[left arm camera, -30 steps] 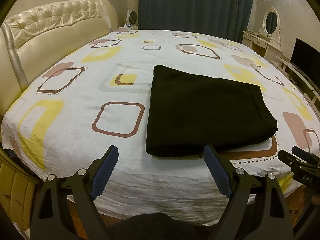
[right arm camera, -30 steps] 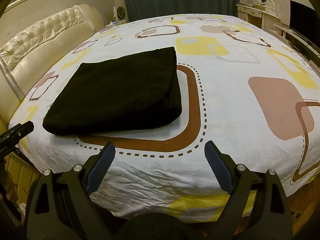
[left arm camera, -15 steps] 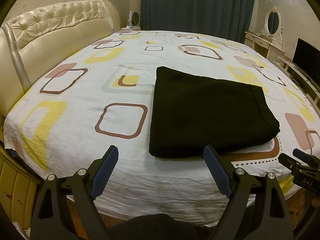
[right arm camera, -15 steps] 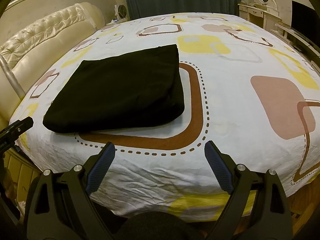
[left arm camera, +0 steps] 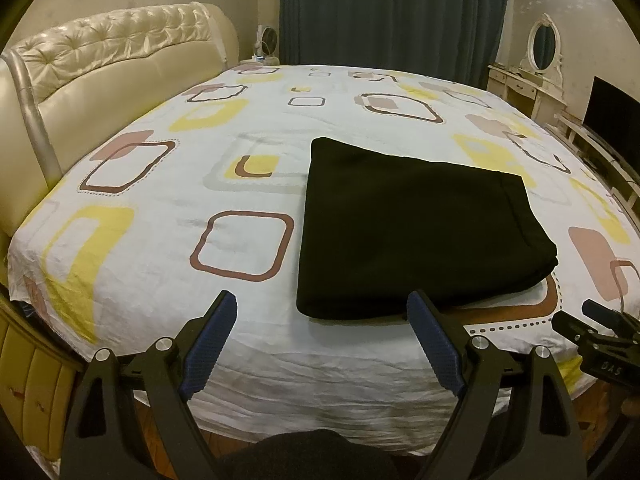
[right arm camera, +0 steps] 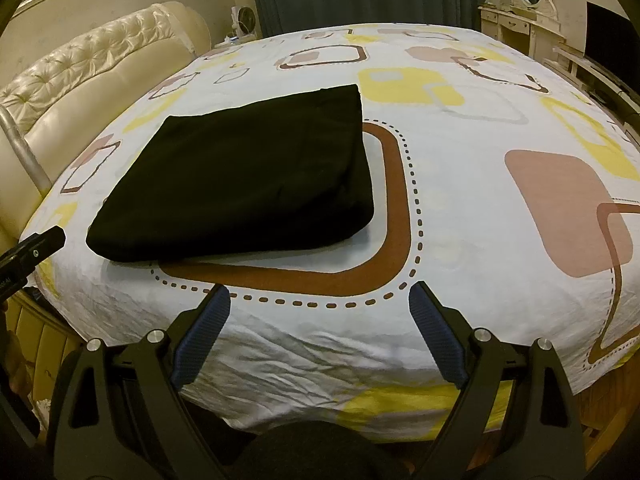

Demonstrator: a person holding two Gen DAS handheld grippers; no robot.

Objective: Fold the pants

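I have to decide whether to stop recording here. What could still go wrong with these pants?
The folded black pants lie near the bed's front edge, so a nudge from the open left tool or open right tool could drag them off or skew them. The layers at the right corner look loosely stacked, and any further handling might spread them.

**Readable text: one marking only**

In the left wrist view, white letters "DAS" stand on the black body of the right hand-held gripper (left arm camera: 600, 344) at the lower right edge. In the right wrist view, the left hand-held gripper (right arm camera: 28, 252) at the left edge carries small white print, too blurred to read. No other text, numbers or labels legible anywhere.
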